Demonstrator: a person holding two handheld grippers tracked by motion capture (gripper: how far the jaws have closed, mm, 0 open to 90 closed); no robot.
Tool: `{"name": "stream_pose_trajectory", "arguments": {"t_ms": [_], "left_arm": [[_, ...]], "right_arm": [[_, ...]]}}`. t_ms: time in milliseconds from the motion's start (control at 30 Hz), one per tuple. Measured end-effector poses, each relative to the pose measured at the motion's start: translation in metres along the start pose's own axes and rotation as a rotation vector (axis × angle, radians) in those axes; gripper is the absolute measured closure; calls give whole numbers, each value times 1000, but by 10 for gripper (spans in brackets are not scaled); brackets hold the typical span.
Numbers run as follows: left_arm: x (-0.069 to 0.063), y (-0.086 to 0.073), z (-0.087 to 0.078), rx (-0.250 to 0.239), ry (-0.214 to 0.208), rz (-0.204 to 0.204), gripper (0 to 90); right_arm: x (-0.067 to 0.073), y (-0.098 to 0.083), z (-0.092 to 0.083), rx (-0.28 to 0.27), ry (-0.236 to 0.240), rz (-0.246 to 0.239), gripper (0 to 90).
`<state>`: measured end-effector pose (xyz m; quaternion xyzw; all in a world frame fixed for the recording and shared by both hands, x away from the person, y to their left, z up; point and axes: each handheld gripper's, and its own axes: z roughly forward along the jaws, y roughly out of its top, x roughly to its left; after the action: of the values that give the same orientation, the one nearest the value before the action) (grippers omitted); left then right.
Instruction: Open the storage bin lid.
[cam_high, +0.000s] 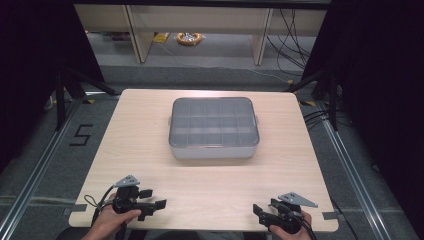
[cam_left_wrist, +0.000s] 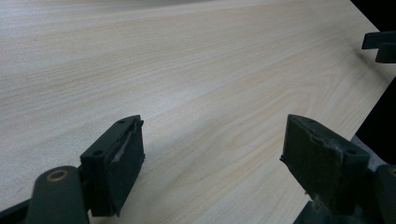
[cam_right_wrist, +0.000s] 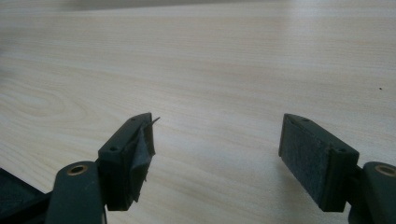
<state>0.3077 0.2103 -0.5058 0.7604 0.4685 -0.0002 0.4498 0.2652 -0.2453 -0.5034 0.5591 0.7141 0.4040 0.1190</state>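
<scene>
Wood-grain counter: pale laminate top with rounded corners is carrying one container at its middle and both grippers near its near edge.
Writing: black tape on the floor left of the counter is forming the figure "5"; no brand or label is readable on the box or the grippers.
Left gripper: a hand is holding it at the near left corner of the counter, pointing toward the right; its jaws are standing wide apart with nothing between them. In the left gripper view the left gripper is showing only bare wood grain in the gap, and the pad on one jaw is looking frayed at its edge.
Right gripper: a hand is holding it at the near right corner, pointing toward the left; its jaws are spread well apart and gripping nothing. In the right gripper view the right gripper is framing bare counter, with a torn flap of padding hanging off the left-hand jaw.
Grey plates: a three-cornered plate is sitting on top of each gripper.
Compartment box: grey translucent plastic organiser with its lid closed is lying flat at the counter's centre, well apart from both grippers; its grid of dividers is showing through the lid, and whether anything is lying in the cells cannot be told.
Background: a yellow ring-shaped object is lying on the floor beyond the counter, near wooden furniture legs.
</scene>
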Motion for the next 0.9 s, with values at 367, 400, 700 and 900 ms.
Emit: {"name": "stream_pose_trajectory", "arguments": {"t_ms": [367, 400, 700, 900], "left_arm": [[2, 1, -1, -25, 8, -19, 203], [2, 1, -1, -25, 5, -21, 205], [3, 1, -1, -32, 8, -30, 212], [6, 4, -2, -48, 12, -48, 212]], "right_arm": [[3, 1, -2, 13, -20, 42, 271], [3, 0, -1, 1, -1, 49, 271], [-4, 2, -1, -26, 1, 36, 268], [-7, 4, 1, -59, 34, 65, 268]]}}
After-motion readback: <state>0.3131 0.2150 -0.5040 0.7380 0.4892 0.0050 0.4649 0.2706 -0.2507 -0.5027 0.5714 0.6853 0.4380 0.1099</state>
